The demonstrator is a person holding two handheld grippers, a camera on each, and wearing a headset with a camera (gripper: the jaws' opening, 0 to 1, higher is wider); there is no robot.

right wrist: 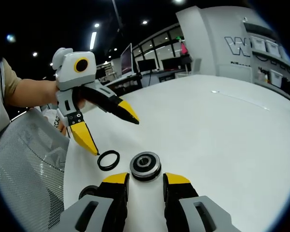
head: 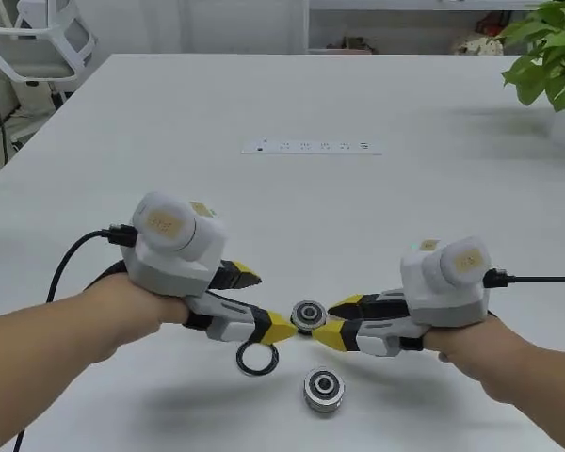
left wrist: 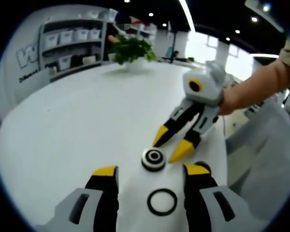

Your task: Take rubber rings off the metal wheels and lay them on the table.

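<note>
A small metal wheel (head: 308, 315) lies flat on the white table (head: 292, 104), between the tips of both grippers. My left gripper (head: 264, 301) is open wide, its lower jaw tip beside the wheel. In the left gripper view a loose black rubber ring (left wrist: 162, 201) lies on the table between its jaws, with the wheel (left wrist: 153, 159) just beyond. My right gripper (head: 334, 318) is open with nothing between its jaws; its tips stand just short of the wheel (right wrist: 145, 166). A second wheel (head: 323, 389) with a dark groove sits nearer me. The ring (head: 256, 358) lies left of it.
A flush power strip (head: 311, 147) is set into the middle of the table. A green plant (head: 551, 56) stands at the far right, an office chair (head: 38, 38) beyond the far left corner. Cables trail from both grippers.
</note>
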